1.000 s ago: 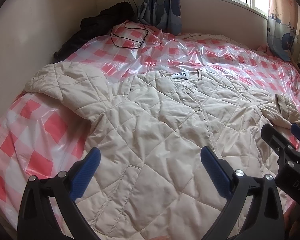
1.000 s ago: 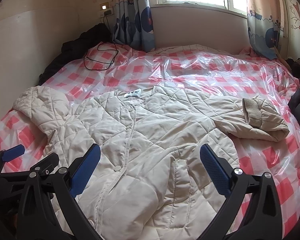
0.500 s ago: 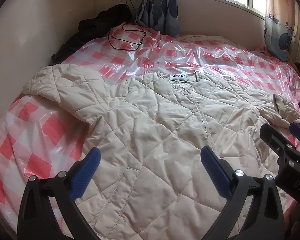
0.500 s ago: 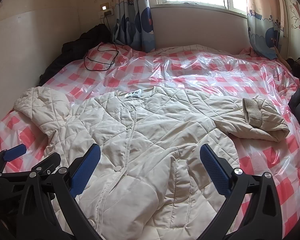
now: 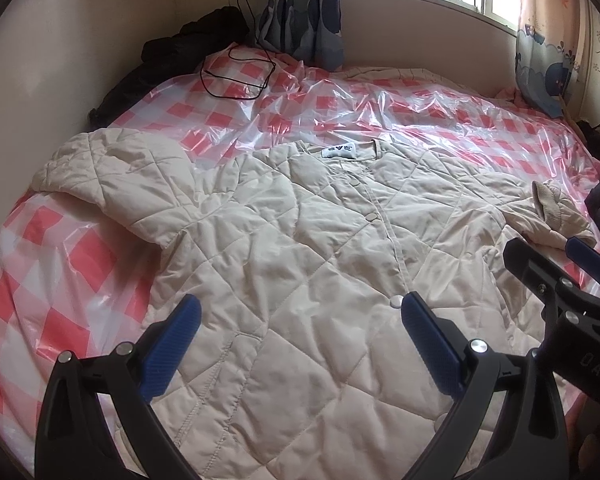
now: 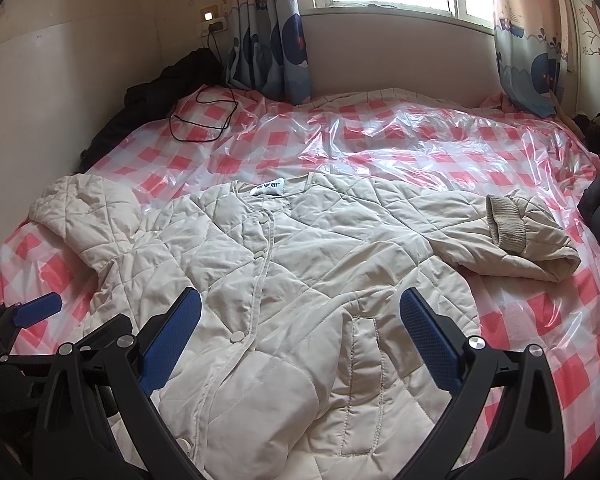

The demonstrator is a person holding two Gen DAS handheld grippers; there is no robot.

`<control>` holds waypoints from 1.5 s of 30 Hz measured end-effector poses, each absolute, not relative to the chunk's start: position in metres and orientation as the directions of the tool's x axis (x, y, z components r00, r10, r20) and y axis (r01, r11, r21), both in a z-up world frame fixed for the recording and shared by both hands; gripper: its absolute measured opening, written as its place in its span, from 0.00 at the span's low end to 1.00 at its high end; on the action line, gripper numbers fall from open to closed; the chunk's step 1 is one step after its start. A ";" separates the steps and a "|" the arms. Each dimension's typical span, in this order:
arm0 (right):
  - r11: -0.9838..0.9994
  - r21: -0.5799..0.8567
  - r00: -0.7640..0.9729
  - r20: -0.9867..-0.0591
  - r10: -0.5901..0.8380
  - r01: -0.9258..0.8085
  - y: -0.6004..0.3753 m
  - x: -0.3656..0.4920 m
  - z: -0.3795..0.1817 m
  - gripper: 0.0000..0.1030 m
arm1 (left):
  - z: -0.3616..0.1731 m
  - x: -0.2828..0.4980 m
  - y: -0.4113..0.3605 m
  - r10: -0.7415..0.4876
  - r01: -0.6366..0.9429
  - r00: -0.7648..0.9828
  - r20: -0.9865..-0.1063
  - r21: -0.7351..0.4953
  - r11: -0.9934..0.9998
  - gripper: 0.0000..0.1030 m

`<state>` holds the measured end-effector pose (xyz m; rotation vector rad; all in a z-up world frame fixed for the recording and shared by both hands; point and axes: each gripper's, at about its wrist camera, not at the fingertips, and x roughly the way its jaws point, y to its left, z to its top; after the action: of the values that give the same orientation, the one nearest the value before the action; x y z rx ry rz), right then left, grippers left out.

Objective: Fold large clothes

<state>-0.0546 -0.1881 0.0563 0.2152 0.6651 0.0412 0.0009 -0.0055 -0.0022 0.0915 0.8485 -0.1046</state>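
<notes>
Jacket (image 5: pixel 300 264) lies flat, buttoned, mid-frame on bed (image 5: pixel 60 280) for folding; left gripper (image 5: pixel 296 340) & right gripper (image 6: pixel 300 336) hover w/ jaws open, gripping nothing.

Beige quilted jacket (image 5: pixel 300 264) on a red-and-white checked sheet (image 5: pixel 340 108), blue-padded black fingers (image 5: pixel 172 344)

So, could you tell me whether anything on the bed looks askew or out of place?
The beige quilted jacket lies uneven: its right-side sleeve is doubled back, ribbed cuff facing the collar, and the other sleeve is bunched. A black cable trails across the checked cover.
</notes>
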 end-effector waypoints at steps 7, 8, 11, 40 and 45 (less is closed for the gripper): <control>0.976 0.214 0.786 -0.608 0.108 0.031 -0.190 -0.054 0.056 0.93 | -0.002 0.002 -0.005 -0.067 0.121 0.665 -0.744 0.018 0.993 0.93; 0.976 0.214 0.785 -0.610 0.109 0.032 -0.190 -0.054 0.056 0.93 | -0.002 0.003 -0.005 -0.065 0.117 0.663 -0.746 0.017 0.993 0.93; 0.974 0.223 0.779 -0.618 0.108 0.042 -0.191 -0.052 0.056 0.93 | -0.004 0.006 -0.005 -0.042 0.102 0.657 -0.753 0.034 0.994 0.93; 0.938 0.308 0.740 -0.666 0.091 0.162 -0.275 -0.046 0.043 0.93 | -0.012 0.023 -0.047 0.005 0.098 0.680 -0.733 0.098 0.990 0.93; 0.957 0.260 0.744 -0.664 0.077 0.132 -0.268 -0.044 0.047 0.93 | -0.011 0.022 -0.048 -0.006 0.099 0.685 -0.729 0.085 0.991 0.93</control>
<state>-0.0442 -0.2683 0.0471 0.3010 0.7338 -0.0308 0.0221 -0.0478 -0.0111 0.1214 0.8147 -0.0593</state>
